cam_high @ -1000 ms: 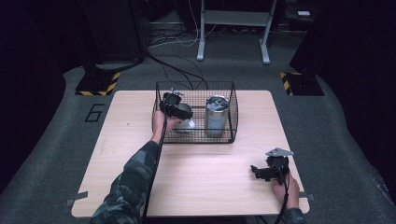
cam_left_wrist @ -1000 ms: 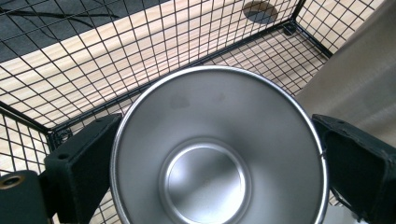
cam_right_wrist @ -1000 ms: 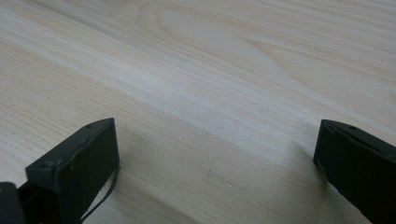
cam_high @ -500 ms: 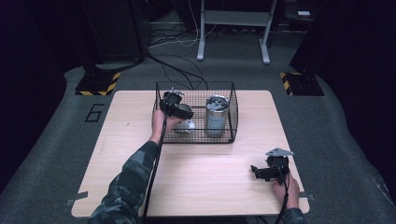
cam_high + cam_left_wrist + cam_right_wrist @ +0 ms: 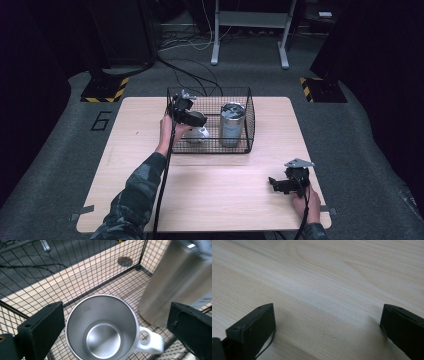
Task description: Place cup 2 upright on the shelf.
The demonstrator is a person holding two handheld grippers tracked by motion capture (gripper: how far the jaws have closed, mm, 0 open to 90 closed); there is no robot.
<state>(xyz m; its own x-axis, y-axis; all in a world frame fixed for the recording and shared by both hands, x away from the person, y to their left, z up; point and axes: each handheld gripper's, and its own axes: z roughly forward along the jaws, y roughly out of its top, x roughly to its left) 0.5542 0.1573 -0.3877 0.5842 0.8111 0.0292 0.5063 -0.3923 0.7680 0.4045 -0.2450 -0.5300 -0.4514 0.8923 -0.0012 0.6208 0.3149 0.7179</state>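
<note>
A black wire basket stands at the middle back of the wooden table. Inside it, a steel mug with a white handle sits upright on the left, and a tall steel canister stands on the right. My left gripper hangs over the basket's left half, open. In the left gripper view its jaws are spread wide to either side of the mug, just above the rim and not touching it; the canister rises close on the right. My right gripper rests open near the table's front right, over bare wood.
The basket's wire walls close around the mug and canister. Beyond the table lie floor cables, two black stands with yellow-striped bases, and a grey metal frame. A "6" marks the floor on the left.
</note>
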